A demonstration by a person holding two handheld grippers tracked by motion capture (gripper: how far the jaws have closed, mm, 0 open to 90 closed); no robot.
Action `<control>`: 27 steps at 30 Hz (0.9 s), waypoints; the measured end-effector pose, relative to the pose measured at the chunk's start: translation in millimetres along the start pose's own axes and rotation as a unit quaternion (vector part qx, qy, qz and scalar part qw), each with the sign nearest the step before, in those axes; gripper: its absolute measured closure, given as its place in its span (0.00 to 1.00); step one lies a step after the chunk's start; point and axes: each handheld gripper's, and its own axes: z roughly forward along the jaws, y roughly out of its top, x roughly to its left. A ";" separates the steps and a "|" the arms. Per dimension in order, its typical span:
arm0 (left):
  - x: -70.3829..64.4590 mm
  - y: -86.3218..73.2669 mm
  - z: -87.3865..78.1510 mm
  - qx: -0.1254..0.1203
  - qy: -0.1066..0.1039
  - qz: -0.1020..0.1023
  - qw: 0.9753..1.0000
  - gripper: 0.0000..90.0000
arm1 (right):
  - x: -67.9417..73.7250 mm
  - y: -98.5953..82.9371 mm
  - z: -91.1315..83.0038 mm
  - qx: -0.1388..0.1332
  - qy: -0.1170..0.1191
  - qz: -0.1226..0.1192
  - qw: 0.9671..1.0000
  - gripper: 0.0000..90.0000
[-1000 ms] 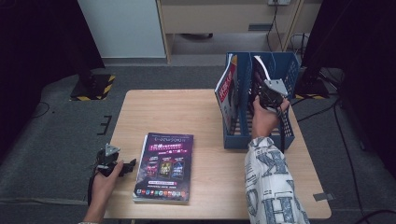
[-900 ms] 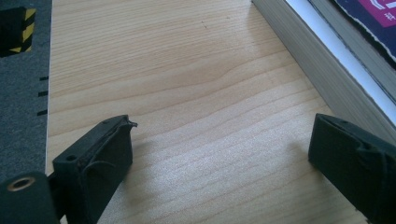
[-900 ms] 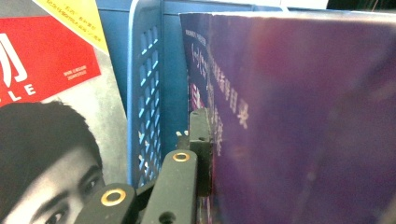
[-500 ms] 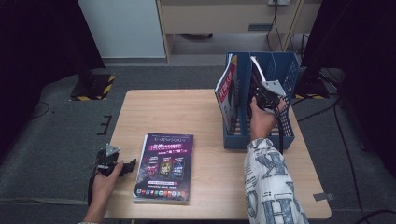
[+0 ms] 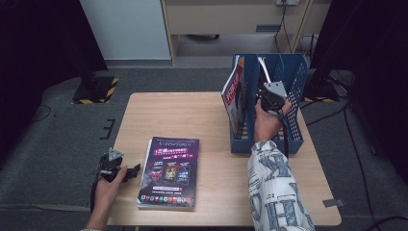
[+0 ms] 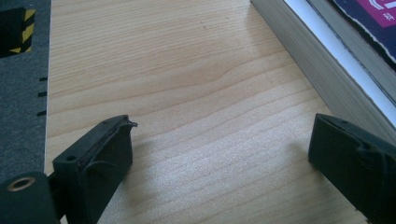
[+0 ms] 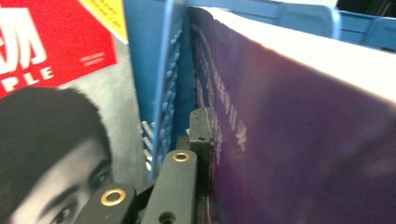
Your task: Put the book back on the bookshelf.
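Observation:
A blue file rack [image 5: 294, 138] stands at the table's right rear. A red magazine [image 5: 233, 89] leans in its left slot. My right gripper [image 5: 269, 97] is up in the middle slot, shut on a purple-covered book [image 5: 263, 67] that stands on edge there. In the right gripper view one black jaw presses flat on the purple cover [image 7: 303, 140], beside the blue divider [image 7: 163, 70] and the red magazine [image 7: 46, 65]. My left gripper [image 5: 131, 172] rests at the front left, open and holding nothing [image 6: 224, 158]. Just to its right lies a purple-covered book stack [image 5: 171, 171], its page edge [image 6: 317, 60] close by.
The wooden table [image 5: 192, 115] has bare room in its middle and left rear. Its left edge [image 6: 46, 93] runs close beside my left gripper, with grey floor below. A patterned sleeve [image 5: 274, 187] crosses the table's front right.
My right hand has nudged the purple book slightly within the rack's slot. The left gripper and the book stack have not moved.

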 end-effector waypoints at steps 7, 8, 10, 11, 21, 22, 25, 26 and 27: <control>-0.1 0.0 0.0 0.000 0.000 0.000 1.000 0.06 | 6.1 -1.9 -2.0 -0.002 0.026 0.017 1.000 0.85; -0.1 0.1 0.1 0.000 0.000 0.000 1.000 0.06 | 5.9 -2.1 -2.0 -0.001 0.031 0.020 0.999 0.83; -0.4 0.1 0.0 0.000 0.001 0.000 1.000 0.06 | 5.9 -2.5 -3.1 0.002 0.035 0.016 0.999 0.78; -0.5 0.1 -0.1 0.000 0.001 0.001 1.000 0.06 | 5.2 -3.0 -4.2 0.000 0.034 0.019 0.999 0.71; -1.2 0.2 0.1 0.000 0.001 0.001 1.000 0.06 | 2.8 -6.1 -11.9 0.007 0.062 0.042 0.997 0.46; -1.2 0.2 0.1 0.000 0.001 0.001 1.000 0.06 | 4.0 -6.3 -12.9 0.007 0.063 0.039 0.997 0.44; -1.4 0.2 0.0 0.000 0.001 0.002 1.000 0.06 | 5.1 -5.8 -15.1 0.006 0.068 0.042 0.997 0.38; -1.2 0.2 0.1 0.000 0.001 0.002 1.000 0.06 | 5.4 -5.5 -15.9 0.004 0.068 0.043 0.997 0.36; -1.2 0.2 0.1 0.000 0.000 0.002 1.000 0.06 | 5.2 -5.3 -16.8 0.005 0.067 0.045 0.997 0.34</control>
